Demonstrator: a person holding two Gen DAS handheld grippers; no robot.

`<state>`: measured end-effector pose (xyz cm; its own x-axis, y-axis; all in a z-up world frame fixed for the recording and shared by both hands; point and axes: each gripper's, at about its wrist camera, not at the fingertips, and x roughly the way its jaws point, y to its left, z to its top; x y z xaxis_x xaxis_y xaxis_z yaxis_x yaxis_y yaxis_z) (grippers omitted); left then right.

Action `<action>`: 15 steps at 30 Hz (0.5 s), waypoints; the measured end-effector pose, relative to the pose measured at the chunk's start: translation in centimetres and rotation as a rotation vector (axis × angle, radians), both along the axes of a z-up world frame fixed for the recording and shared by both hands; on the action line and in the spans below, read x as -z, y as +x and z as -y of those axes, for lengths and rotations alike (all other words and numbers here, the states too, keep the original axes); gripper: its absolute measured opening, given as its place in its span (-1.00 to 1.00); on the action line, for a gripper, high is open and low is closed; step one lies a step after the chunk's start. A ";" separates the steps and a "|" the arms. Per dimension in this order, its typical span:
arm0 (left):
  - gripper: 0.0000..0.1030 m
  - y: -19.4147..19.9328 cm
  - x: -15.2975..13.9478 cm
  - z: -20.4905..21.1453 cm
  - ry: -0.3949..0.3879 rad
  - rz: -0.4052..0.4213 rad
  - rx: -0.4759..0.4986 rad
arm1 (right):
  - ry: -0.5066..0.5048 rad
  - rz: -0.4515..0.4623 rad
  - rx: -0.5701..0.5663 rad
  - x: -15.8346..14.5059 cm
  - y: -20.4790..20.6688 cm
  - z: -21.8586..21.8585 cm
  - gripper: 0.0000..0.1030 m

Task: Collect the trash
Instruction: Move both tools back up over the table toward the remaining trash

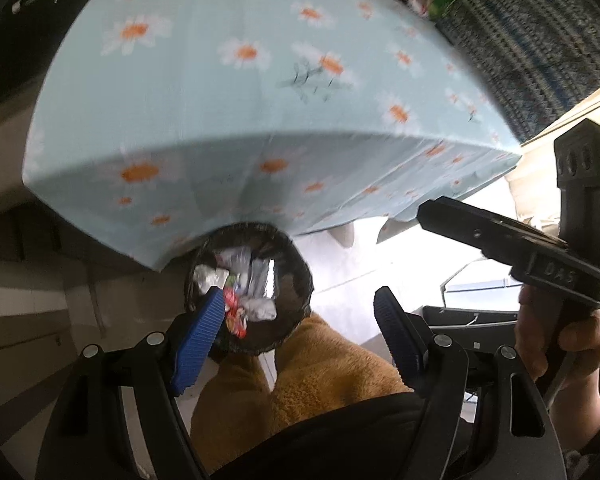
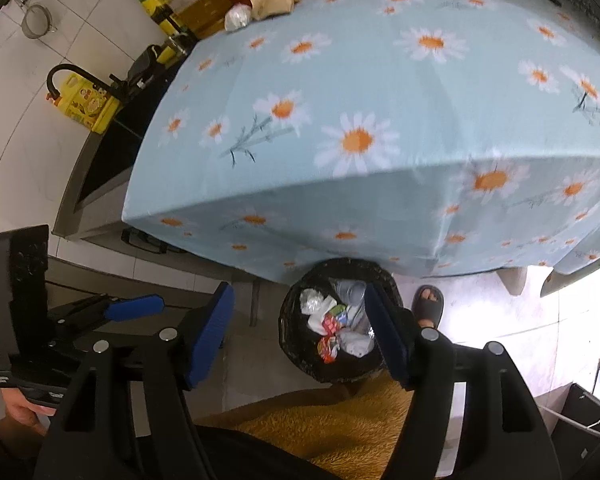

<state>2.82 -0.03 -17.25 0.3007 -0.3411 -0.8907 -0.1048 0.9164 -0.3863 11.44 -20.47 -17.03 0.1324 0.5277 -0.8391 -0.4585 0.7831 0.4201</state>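
Empty jaws (both) above upright bin [image 2: 336, 320]

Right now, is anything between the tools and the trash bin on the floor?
Nothing visible. Both the left tool and right tool are open and empty above the black-lined trash bin, whose mouth is uncovered beside the tablecloth's hanging edge.

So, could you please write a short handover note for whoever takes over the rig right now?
Left gripper: open, empty.
Right gripper: open, empty.
Both are above the black-lined bin, which stands on the floor at the edge of the daisy tablecloth.
Done: wrappers and crumpled paper are in the bin.
Left: the near tabletop shows no trash; check the crumpled white item by the bottles at the far end.
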 end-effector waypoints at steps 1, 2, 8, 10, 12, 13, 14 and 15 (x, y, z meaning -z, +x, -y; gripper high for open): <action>0.45 0.1 -0.6 -0.1 0.000 0.012 0.001 | 0.000 0.008 0.000 -0.3 0.1 0.0 0.32; 0.45 0.2 -1.0 -0.2 0.001 0.023 0.001 | 0.001 0.020 0.000 -0.7 0.2 -0.1 0.32; 0.45 0.6 -3.4 -0.8 0.004 0.097 -0.004 | -0.003 0.097 -0.019 -3.1 1.6 -0.7 0.43; 0.45 0.9 -4.2 -1.0 0.011 0.119 -0.016 | -0.006 0.123 -0.036 -3.8 2.3 -1.1 0.43; 0.45 1.4 -4.8 -1.3 0.013 0.138 -0.040 | -0.009 0.144 -0.059 -4.4 3.2 -1.5 0.43; 0.45 1.6 -5.1 -1.4 0.015 0.147 -0.051 | -0.012 0.158 -0.076 -4.8 3.9 -1.8 0.43; 0.45 1.8 -5.5 -1.7 0.018 0.156 -0.063 | -0.015 0.173 -0.094 -5.2 4.6 -2.2 0.45; 0.45 2.2 -5.9 -1.9 0.021 0.167 -0.079 | -0.015 0.182 -0.105 -5.5 5.1 -2.3 0.47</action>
